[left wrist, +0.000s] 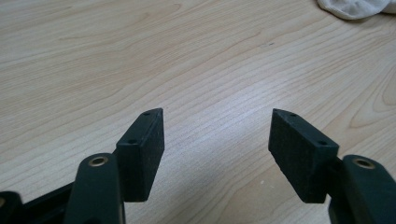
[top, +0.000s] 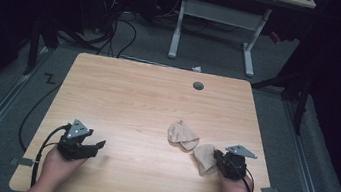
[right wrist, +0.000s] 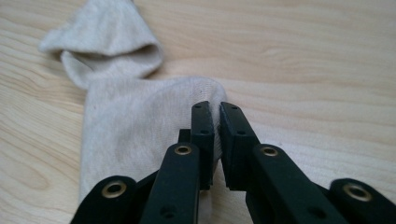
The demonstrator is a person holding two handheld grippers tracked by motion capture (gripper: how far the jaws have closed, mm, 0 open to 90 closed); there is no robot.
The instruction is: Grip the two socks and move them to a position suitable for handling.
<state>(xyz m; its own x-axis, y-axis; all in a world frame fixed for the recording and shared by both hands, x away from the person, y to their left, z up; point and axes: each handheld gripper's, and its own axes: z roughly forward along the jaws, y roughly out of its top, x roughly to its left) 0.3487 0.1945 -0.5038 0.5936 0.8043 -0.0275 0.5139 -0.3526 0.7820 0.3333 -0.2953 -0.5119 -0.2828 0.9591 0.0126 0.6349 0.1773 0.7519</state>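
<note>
The right gripper (right wrist: 217,109) had its jaws pinched almost together on a fold of the near sock (right wrist: 135,126), a beige sock lying flat on the wooden table (top: 132,101) near its front right part. A second sock (top: 182,134) of the same colour lay just beyond it, the two touching or nearly so, both loose on the bare wood and in no container. The left gripper (left wrist: 217,135) sat low over the front left of the table, jaws spread wide with nothing between them.

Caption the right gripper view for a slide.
Right hand-held gripper pinching the edge of a beige sock on the wooden table.
</note>
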